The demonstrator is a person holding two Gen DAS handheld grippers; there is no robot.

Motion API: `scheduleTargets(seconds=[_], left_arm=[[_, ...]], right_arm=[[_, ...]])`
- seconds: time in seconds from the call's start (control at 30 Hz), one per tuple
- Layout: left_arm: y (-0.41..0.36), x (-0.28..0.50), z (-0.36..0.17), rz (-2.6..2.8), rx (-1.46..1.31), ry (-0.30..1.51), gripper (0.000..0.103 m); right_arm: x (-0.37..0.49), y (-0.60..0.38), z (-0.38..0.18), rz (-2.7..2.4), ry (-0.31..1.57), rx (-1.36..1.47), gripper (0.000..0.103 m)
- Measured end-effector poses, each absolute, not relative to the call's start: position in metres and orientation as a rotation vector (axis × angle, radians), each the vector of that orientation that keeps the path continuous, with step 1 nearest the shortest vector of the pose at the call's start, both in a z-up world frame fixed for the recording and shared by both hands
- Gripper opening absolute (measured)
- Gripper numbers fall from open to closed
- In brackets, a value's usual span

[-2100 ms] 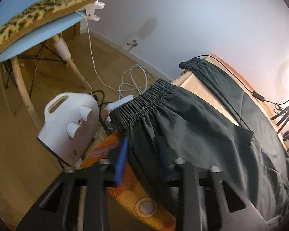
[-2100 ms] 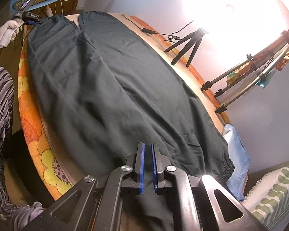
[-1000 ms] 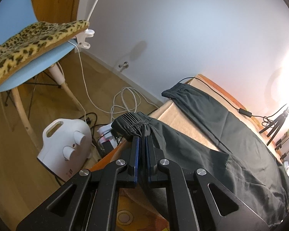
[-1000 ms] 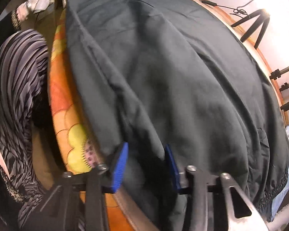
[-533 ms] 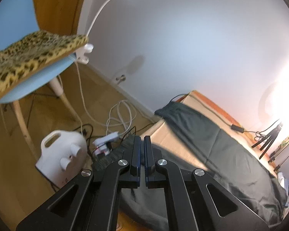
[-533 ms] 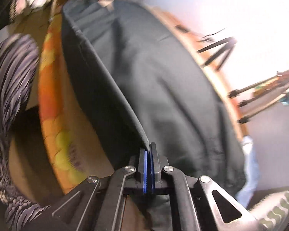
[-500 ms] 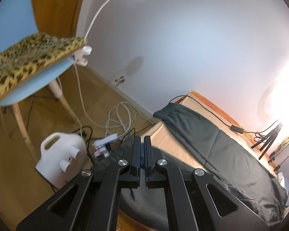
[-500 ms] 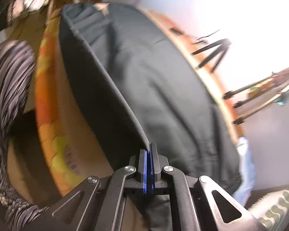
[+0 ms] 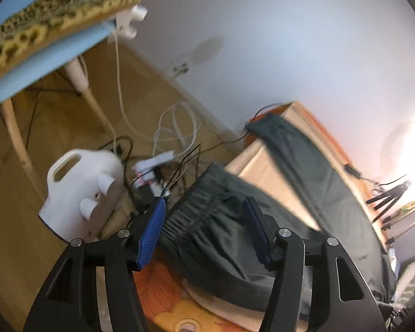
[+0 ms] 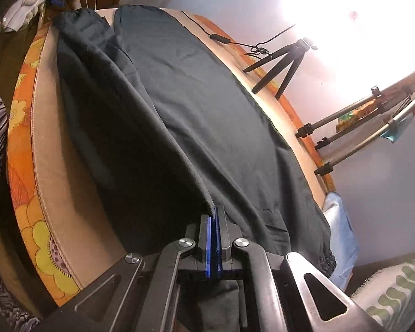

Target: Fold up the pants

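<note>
Step in hand, as I read it: the lengthwise fold, near leg going over the far one.

R gripper (image 10: 213, 215), at 6 o'clock in its view: fingers pinched tight on the long edge of the pants (image 10: 196, 105), lifting it into a taut ridge off the tabletop (image 10: 45, 149).

L gripper (image 9: 204, 227): fingers wide apart w/ nothing between the ribbed blue pads, gathered elastic waistband (image 9: 199, 207) lying slack just beyond them at 12.

Next move likely calls for the L to re-grip the waistband so both ends travel together; otherwise the fold skews.

Fabric: thin, dark, matte, drapes in soft creases. Tabletop is tan w/ an orange floral border. Farther off, at 10 in the L view: white plastic jug-shaped appliance (image 9: 83, 191) on the wood floor.
</note>
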State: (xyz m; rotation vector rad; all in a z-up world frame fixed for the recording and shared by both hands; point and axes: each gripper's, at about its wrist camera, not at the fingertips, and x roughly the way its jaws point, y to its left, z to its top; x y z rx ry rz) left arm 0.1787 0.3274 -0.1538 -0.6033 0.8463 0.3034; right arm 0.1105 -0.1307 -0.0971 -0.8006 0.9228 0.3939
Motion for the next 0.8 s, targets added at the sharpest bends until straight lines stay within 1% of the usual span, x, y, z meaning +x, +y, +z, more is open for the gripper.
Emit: scheduleTargets(seconds=[0.23, 0.4, 0.43, 0.5, 0.53, 0.63, 0.67, 0.7, 0.8], left_arm=[[0.343, 0.185, -0.192, 0.352, -0.72, 0.925, 0.059], [0.341, 0.185, -0.197, 0.333, -0.752, 0.901, 0.058], [0.339, 0.185, -0.196, 0.339, -0.743, 0.891, 0.055], [0.334, 0.186, -0.194, 0.347, -0.718, 0.879, 0.043], [0.333, 0.187, -0.192, 0.353, -0.704, 0.873, 0.04], [0.329, 0.186, -0.181, 0.372, -0.662, 0.834, 0.024], [0.328, 0.185, -0.177, 0.371, -0.652, 0.821, 0.016], [0.327, 0.185, -0.173, 0.372, -0.642, 0.813, 0.009], [0.323, 0.185, -0.153, 0.371, -0.605, 0.764, 0.009]], right_arm=[[0.12, -0.128, -0.108, 0.415, 0.939, -0.805, 0.0], [0.124, -0.131, -0.111, 0.411, 0.951, -0.789, 0.0], [0.124, -0.13, -0.11, 0.41, 0.949, -0.789, 0.0], [0.123, -0.129, -0.108, 0.41, 0.946, -0.788, 0.0], [0.122, -0.129, -0.107, 0.41, 0.943, -0.791, 0.0], [0.119, -0.128, -0.104, 0.407, 0.936, -0.793, 0.0], [0.117, -0.128, -0.103, 0.407, 0.934, -0.792, 0.0], [0.116, -0.128, -0.102, 0.406, 0.932, -0.794, 0.0], [0.112, -0.128, -0.096, 0.391, 0.909, -0.809, 0.0]])
